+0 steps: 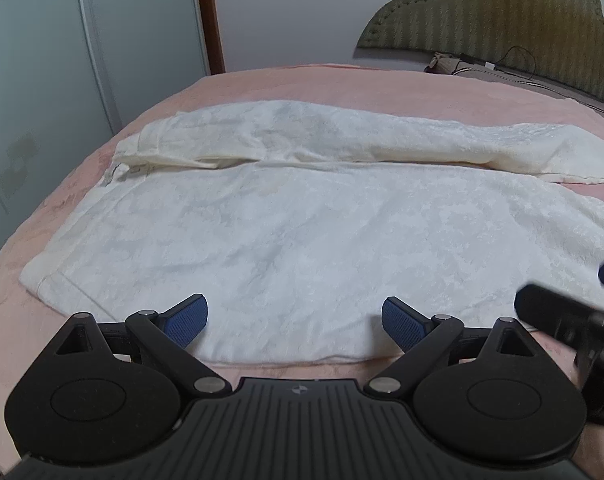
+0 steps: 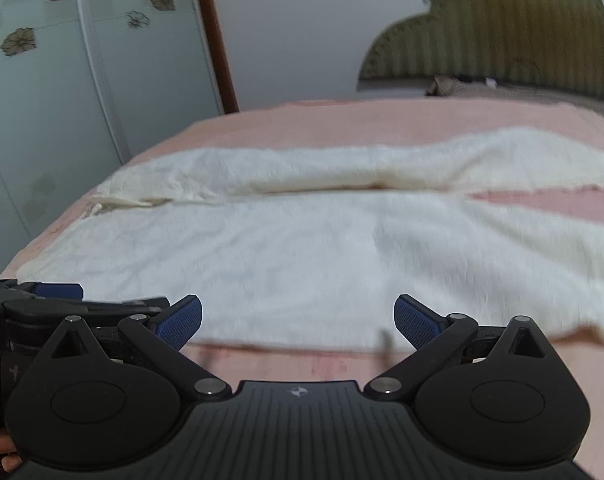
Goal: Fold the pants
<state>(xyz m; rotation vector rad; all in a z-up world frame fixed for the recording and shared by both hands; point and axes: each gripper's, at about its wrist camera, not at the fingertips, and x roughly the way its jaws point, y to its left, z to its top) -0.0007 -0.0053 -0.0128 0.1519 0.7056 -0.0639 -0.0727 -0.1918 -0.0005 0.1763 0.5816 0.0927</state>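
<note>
I hold both the left gripper (image 1: 295, 322) and right gripper (image 2: 298, 322) spread wide, empty, above the white pants (image 1: 302, 232). A pink bedspread (image 1: 302, 80) lies beneath; a green headboard (image 1: 502, 20) fills the upper right, a wardrobe (image 1: 62, 60) the upper left.

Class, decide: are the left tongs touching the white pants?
Cannot tell. In the left wrist view, the open left tongs overlap the pants, but no gap or contact shows plainly.
</note>
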